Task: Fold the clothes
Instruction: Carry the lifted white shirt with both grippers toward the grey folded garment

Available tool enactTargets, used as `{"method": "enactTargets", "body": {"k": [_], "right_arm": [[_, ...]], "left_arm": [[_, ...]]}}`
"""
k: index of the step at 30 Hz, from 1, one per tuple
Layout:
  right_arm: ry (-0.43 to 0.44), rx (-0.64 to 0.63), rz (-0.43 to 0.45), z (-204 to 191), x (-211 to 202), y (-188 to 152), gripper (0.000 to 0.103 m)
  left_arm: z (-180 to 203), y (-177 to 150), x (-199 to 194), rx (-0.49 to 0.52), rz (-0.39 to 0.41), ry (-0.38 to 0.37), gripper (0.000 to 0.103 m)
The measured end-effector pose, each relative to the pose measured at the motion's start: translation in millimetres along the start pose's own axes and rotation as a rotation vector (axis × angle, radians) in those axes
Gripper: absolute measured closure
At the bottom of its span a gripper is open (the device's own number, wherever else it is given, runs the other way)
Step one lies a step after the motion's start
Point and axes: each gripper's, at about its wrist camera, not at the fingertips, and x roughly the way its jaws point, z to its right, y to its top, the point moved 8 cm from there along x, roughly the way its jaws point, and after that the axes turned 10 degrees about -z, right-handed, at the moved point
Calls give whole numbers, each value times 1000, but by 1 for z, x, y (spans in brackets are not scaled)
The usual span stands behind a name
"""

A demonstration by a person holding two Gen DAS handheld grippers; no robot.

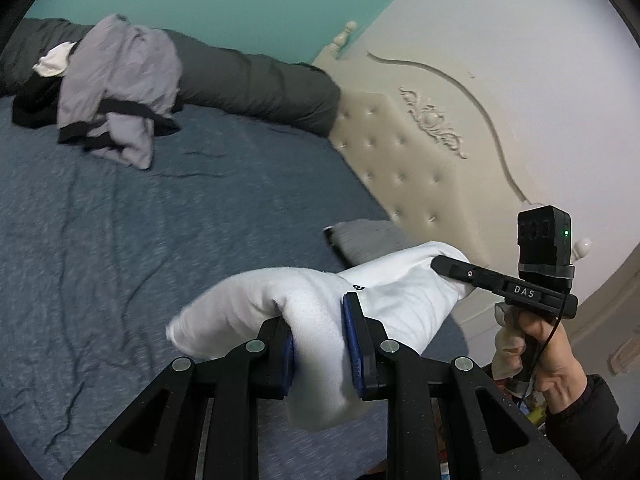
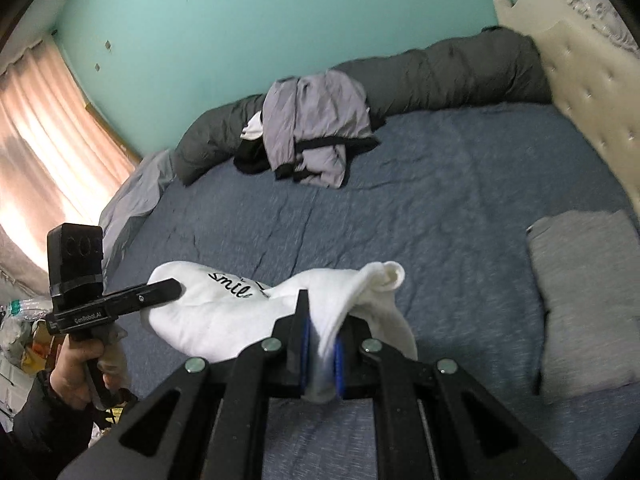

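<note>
A: Left gripper?
B: Blue pads clamped on a thick bunch of the soft white knit garment with black script lettering, held above the blue-grey wrinkled bed sheet.
A: Right gripper?
B: Nearly together, pinching a thin fold of the same garment, which spans between both.
A: Other clothes?
B: Folded grey knit piece flat near the cream tufted headboard. Crumpled lavender-and-black pile against the dark grey rolled duvet, well apart.
</note>
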Motion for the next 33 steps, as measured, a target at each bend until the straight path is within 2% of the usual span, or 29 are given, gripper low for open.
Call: {"method": "enactTargets", "body": {"k": [10, 14, 27, 33], "right_arm": [[-39, 3, 60, 46, -58, 36, 94], [-45, 7, 92, 72, -74, 61, 94], [-92, 14, 175, 169, -108, 158, 94], [-112, 48, 215, 220, -127, 182, 94]], "left_arm": [[68, 49, 28, 69, 6, -25, 80], [86, 75, 44, 82, 8, -28, 80], [147, 190, 121, 125, 35, -36, 80], [171, 228, 162, 127, 45, -68, 80]]}}
